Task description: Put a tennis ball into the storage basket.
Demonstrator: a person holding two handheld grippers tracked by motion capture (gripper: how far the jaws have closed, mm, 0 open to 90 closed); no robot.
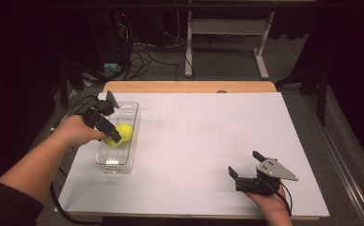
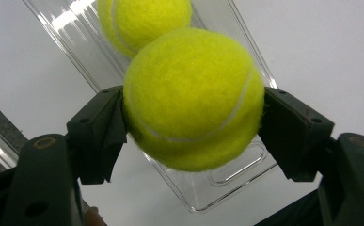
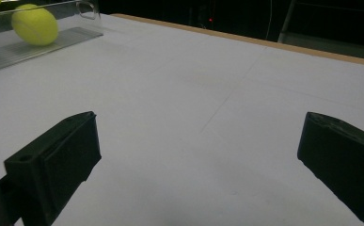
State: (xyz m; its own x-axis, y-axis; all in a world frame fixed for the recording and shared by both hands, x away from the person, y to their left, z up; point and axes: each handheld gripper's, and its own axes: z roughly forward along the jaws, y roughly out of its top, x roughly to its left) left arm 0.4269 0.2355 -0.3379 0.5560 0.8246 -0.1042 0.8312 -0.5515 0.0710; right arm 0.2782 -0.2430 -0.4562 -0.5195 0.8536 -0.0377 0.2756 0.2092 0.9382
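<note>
Clamped between the left gripper's (image 2: 193,136) fingers (image 2: 97,136): one tennis ball (image 2: 193,94), hanging over the clear tray (image 1: 118,136) at the left of the white table (image 1: 208,155). Second ball (image 2: 142,16) already inside. Probably near done, only the release remaining. Right gripper (image 1: 248,167) idle, fingers spread, empty.

Left claw (image 1: 110,134): jaws clamped, load held between them, forearm reaching in from lower left, angled forward. Right claw (image 1: 246,170): jaws spread wide, nothing between them, hand (image 1: 270,203) low at the near right.
</note>
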